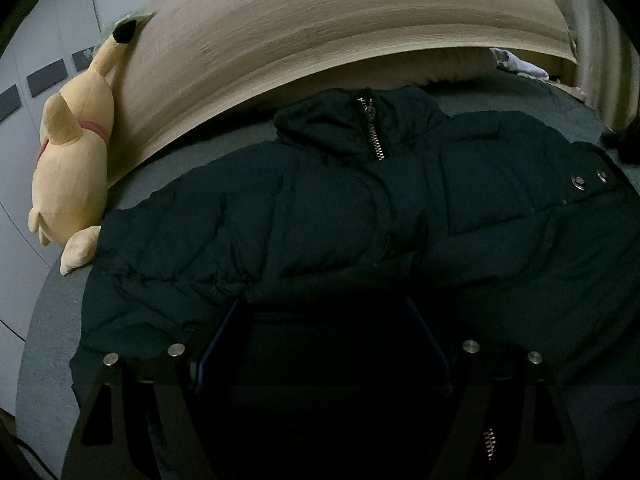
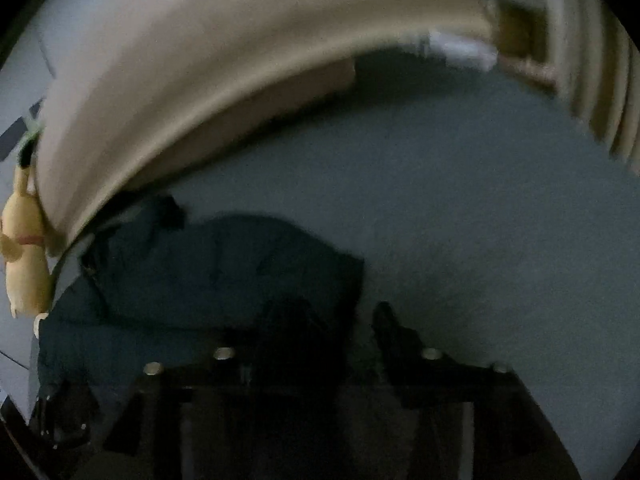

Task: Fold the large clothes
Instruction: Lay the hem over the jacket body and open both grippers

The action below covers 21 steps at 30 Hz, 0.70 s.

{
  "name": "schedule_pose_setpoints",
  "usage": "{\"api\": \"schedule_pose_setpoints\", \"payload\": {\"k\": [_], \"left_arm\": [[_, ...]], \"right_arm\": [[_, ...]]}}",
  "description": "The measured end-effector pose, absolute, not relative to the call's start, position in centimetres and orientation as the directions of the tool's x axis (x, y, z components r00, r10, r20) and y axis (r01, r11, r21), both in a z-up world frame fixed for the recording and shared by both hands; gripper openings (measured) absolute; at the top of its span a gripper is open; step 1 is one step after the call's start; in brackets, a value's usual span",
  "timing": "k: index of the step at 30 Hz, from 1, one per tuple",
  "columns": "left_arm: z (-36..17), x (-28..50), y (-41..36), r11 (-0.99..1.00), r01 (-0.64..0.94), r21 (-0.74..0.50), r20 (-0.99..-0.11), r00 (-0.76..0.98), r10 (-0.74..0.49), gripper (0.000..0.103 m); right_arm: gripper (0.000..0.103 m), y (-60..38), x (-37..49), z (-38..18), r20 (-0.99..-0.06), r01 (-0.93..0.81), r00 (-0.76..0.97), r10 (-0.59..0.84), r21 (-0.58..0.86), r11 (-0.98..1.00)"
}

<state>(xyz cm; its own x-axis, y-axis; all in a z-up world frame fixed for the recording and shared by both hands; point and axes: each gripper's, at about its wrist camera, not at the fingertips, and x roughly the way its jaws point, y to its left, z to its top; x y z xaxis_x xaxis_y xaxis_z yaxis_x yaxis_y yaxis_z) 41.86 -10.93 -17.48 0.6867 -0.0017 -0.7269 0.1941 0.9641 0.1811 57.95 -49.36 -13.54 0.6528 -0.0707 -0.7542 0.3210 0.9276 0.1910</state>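
Jacket [image 1: 340,208] on bed [image 2: 480,220], zipped, sleeves look tucked over front, final fold likely pending; left gripper [image 1: 324,312] and right gripper [image 2: 340,316] both spread apart, empty.

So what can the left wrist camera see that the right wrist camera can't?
Only the left wrist view shows the jacket's silver zipper at the collar and two metal snap buttons; its picture is sharp.

Only the right wrist view shows a wide bare stretch of the grey bed cover beside the jacket; its picture is blurry.

Both show the dark puffy jacket lying on the bed, the yellow plush toy and the wooden headboard. The left gripper looks open; the right gripper does too.
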Motion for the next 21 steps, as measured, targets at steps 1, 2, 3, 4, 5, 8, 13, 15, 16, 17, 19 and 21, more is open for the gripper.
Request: {"api": "schedule_pose_setpoints", "payload": {"k": [1,2,3,4,5,8,13,15,16,17,19,21], "left_arm": [[-17.5,41.9,-11.0,0.964,0.193,0.183,-0.727,0.687,0.0,0.082],[-17.5,41.9,-11.0,0.964,0.192,0.184,-0.726,0.688,0.001,0.082],[-17.5,41.9,-11.0,0.964,0.192,0.182,-0.726,0.688,0.0,0.082],[-17.4,42.0,-10.9,0.966,0.193,0.173,-0.728,0.685,-0.006,0.082],[-17.1,42.0,-10.6,0.969,0.198,0.146,-0.731,0.682,-0.029,0.082],[-15.0,41.6,-8.4,0.978,0.209,0.028,-0.732,0.671,-0.122,0.082],[-9.3,40.9,-0.1,0.98,0.121,-0.157,-0.616,0.764,-0.193,0.084],[-8.7,42.4,4.5,0.975,0.032,-0.221,-0.619,0.768,-0.166,0.086],[-8.9,43.1,6.0,0.972,-0.004,-0.237,-0.628,0.763,-0.15,0.086],[-9.7,44.8,8.8,0.96,-0.073,-0.271,-0.659,0.741,-0.13,0.086],[-11.7,47.2,12.0,0.925,-0.16,-0.344,-0.714,0.685,-0.147,0.086],[-13.5,48.9,13.6,0.895,-0.199,-0.4,-0.755,0.625,-0.199,0.085]], "right_arm": [[0.057,-48.4,57.1,-12.3,-0.73,0.3,0.679,-0.068,0.191,0.935],[0.061,-47.4,56.2,-11.0,-0.708,0.271,0.705,-0.042,0.214,0.939],[0.07,-46.1,55.3,-10.1,-0.689,0.237,0.725,0.0,0.249,0.939],[0.072,-44.7,54.8,-9.7,-0.675,0.204,0.737,0.037,0.274,0.94],[0.072,-42.9,54.4,-9.6,-0.674,0.158,0.734,0.083,0.288,0.944],[0.072,-39.0,53.8,-10.8,-0.694,0.058,0.692,0.2,0.33,0.942],[0.072,-34.9,55.0,-16.2,-0.798,0.001,0.573,0.187,0.229,0.973],[0.072,-34.9,56.3,-17.8,-0.816,0.004,0.547,0.186,0.225,0.974],[0.072,-35.1,56.3,-18.0,-0.818,0.003,0.545,0.186,0.224,0.975],[0.072,-35.2,56.4,-18.1,-0.82,0.006,0.542,0.186,0.225,0.974],[0.072,-34.8,56.8,-18.2,-0.828,0.001,0.531,0.18,0.213,0.977],[0.072,-34.5,57.0,-18.3,-0.83,0.001,0.53,0.175,0.206,0.978]]}}
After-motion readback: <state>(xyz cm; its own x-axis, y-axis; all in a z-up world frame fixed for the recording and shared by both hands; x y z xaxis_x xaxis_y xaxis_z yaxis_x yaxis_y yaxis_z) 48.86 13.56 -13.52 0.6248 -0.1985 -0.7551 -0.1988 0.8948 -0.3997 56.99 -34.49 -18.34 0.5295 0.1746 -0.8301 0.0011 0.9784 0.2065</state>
